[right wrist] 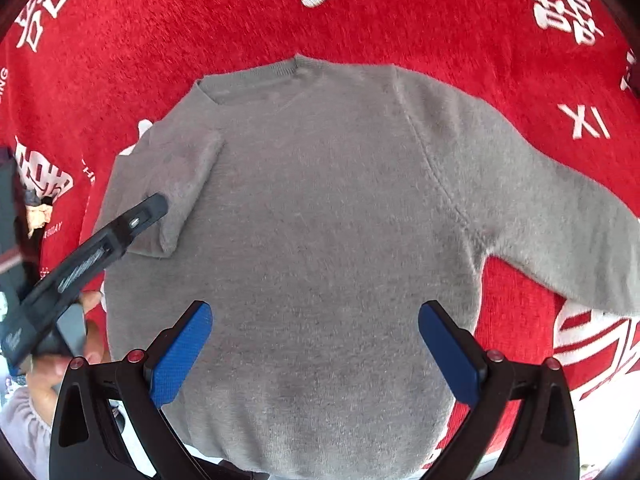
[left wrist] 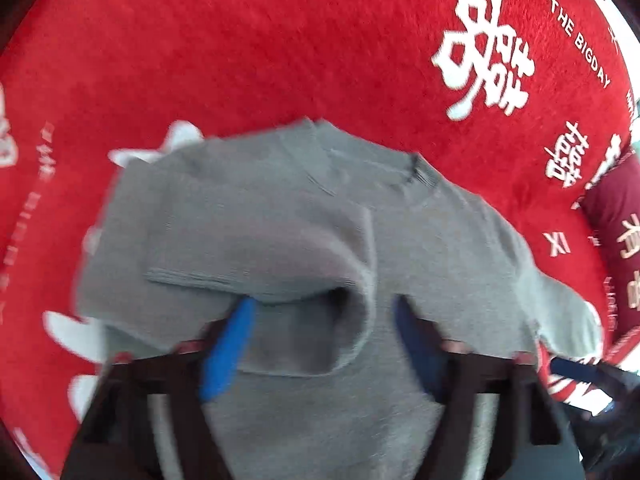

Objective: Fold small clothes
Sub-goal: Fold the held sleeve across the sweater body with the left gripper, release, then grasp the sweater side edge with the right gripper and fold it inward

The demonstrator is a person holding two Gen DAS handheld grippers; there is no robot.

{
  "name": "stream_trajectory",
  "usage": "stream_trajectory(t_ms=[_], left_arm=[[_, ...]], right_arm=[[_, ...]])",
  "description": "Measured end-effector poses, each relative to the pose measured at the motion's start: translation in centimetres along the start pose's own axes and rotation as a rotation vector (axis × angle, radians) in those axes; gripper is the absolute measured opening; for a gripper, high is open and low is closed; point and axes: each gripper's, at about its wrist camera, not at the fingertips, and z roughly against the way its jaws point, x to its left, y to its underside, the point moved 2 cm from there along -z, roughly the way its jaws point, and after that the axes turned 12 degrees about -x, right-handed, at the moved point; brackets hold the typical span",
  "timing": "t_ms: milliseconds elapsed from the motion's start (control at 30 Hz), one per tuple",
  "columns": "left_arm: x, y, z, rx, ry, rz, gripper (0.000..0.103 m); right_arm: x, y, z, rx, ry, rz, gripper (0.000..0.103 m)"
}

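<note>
A small grey sweater (right wrist: 320, 208) lies flat on a red blanket (right wrist: 400, 20), neckline away from me. Its left sleeve (right wrist: 176, 184) is folded in over the body; its right sleeve (right wrist: 560, 216) lies spread out to the right. My left gripper (left wrist: 324, 320) is open just above the folded sleeve (left wrist: 280, 248), the cuff between its blue pads without being pinched. It also shows in the right wrist view (right wrist: 152, 208) at the folded sleeve. My right gripper (right wrist: 316, 320) is open and empty over the sweater's lower body.
The red blanket (left wrist: 280, 40) carries white printed characters (left wrist: 484, 52) and covers the whole surface. A dark red cushion (left wrist: 616, 216) lies at the right edge. The holder's hand (right wrist: 48, 360) shows at the lower left of the right wrist view.
</note>
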Motion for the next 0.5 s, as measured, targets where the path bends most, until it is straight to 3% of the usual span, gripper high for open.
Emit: stream_trajectory(t_ms=[167, 267, 333, 500], left_arm=[[4.9, -0.7, 3.7, -0.046, -0.095, -0.002, 0.082], [8.7, -0.5, 5.0, -0.058, -0.205, -0.023, 0.082], [11.1, 0.2, 4.5, -0.025, -0.278, -0.039, 0.082], [14.4, 1.5, 2.2, 0.035, -0.344, -0.031, 0.082]], right_arm=[[4.4, -2.3, 0.2, -0.056, -0.04, 0.143, 0.103], [9.1, -3.9, -0.8, -0.098, -0.06, 0.3, 0.103], [12.4, -4.3, -1.8, -0.122, -0.061, 0.416, 0.103], [19.9, -3.4, -6.5, -0.133, 0.071, 0.802, 0.102]])
